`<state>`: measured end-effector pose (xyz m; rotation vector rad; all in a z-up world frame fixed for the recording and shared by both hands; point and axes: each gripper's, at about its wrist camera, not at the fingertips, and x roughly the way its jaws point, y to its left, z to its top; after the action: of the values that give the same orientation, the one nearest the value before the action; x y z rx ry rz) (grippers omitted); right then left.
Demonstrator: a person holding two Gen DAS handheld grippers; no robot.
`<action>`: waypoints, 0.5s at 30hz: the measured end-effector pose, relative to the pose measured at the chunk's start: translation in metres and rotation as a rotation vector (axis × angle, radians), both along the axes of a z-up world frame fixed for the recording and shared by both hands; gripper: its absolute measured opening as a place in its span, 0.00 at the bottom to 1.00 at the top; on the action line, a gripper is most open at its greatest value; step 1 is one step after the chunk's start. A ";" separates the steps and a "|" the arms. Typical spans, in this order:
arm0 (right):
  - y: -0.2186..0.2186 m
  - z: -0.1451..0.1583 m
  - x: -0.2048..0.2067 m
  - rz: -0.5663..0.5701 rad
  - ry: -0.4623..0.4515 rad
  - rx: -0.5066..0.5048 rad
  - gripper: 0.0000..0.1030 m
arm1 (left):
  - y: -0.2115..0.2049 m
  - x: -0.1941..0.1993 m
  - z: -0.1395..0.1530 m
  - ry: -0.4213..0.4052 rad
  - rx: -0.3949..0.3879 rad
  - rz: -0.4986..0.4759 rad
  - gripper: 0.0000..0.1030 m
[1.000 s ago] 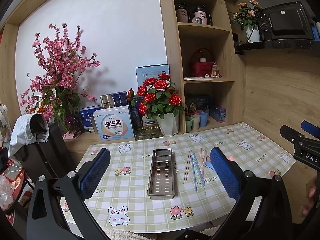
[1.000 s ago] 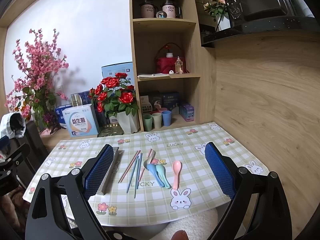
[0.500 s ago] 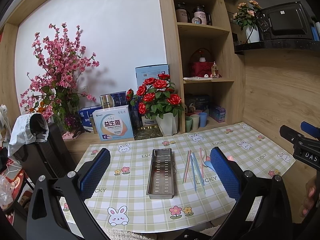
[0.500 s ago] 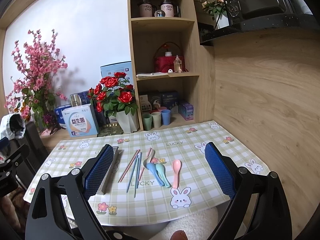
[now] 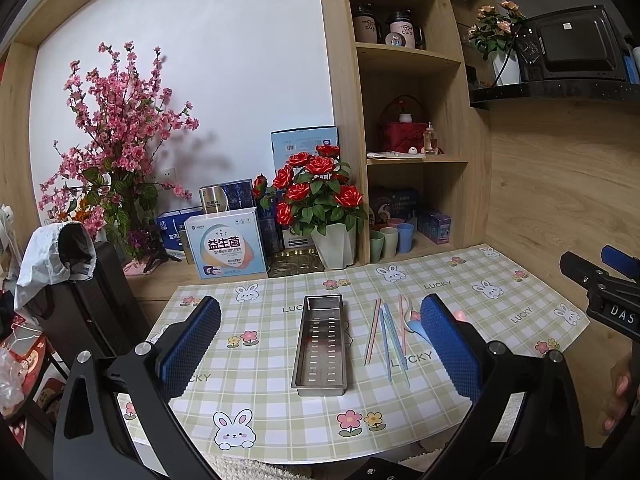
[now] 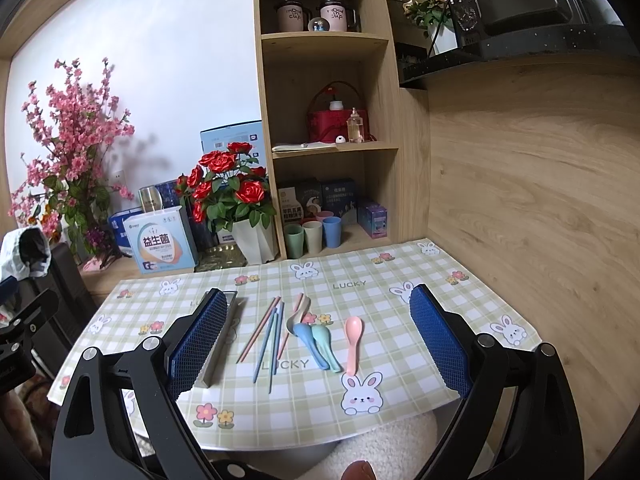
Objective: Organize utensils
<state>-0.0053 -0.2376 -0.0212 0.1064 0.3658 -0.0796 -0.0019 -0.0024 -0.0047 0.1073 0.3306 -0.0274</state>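
The left tool (image 5: 320,344) hangs above the near edge of the table (image 5: 460,412) with its blue-padded fingers wide apart and nothing between them; the right tool (image 6: 316,340) is likewise spread wide and empty. Seen from the left tool, the steel tray (image 5: 322,344) lies dead ahead at 12 o'clock, lengthwise, its slotted floor bare. Just beside it toward 2 o'clock lie the chopsticks (image 5: 386,340), a loose fan of pink, blue and green sticks flat on the checked cloth. From the right tool, the same chopsticks (image 6: 266,334) sit at 11 o'clock, and the tray's edge (image 6: 224,336) shows half hidden behind the left finger at 10 o'clock. At 12 o'clock the blue spoon (image 6: 310,342) and green spoon (image 6: 326,346) lie touching side by side, a beige spoon (image 6: 298,316) just behind them, and the pink spoon (image 6: 353,342) lies apart toward 1 o'clock. Farther back, at the table's far edge, stand a vase of red roses (image 6: 236,200) and three cups (image 6: 312,236) by the shelf.
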 end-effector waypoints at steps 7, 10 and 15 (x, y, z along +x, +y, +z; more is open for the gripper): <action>0.000 0.001 -0.001 -0.001 0.001 0.000 0.87 | 0.000 0.000 -0.001 -0.001 -0.004 -0.001 0.95; -0.001 0.000 0.001 -0.002 0.002 0.001 0.87 | 0.000 0.000 -0.003 -0.001 -0.008 -0.004 0.95; -0.001 0.000 0.001 -0.001 0.001 0.001 0.87 | 0.000 0.000 -0.002 -0.001 -0.007 -0.003 0.95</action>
<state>-0.0048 -0.2390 -0.0217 0.1072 0.3671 -0.0810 -0.0020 -0.0021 -0.0066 0.1013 0.3297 -0.0316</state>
